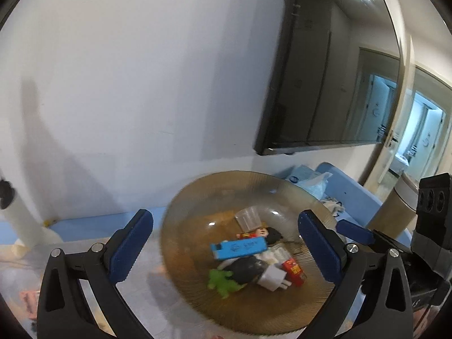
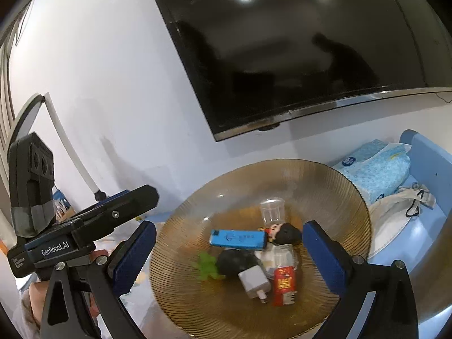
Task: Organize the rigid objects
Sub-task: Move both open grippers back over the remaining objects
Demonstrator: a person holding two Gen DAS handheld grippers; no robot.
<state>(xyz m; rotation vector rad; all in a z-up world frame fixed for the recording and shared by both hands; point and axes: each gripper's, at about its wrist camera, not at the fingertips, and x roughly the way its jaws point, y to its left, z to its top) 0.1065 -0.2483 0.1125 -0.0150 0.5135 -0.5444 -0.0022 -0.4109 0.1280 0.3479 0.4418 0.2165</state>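
Left wrist, bowl (image 1: 180, 226) of trinkets between open claw (image 1: 226, 250) fingers

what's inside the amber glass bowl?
In the bowl: clear cup, blue box, doll, black lump, green toy, white charger, red box, white plastic piece. What lies beneath the pile is covered.

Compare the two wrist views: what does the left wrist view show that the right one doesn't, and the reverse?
Only the left wrist view shows the mirror and the doorway reflected in it. Only the right wrist view shows the ring light at far left and the white cloth bag. Both show the amber glass bowl of small items, the blue lighter, the TV and the tissue pack.
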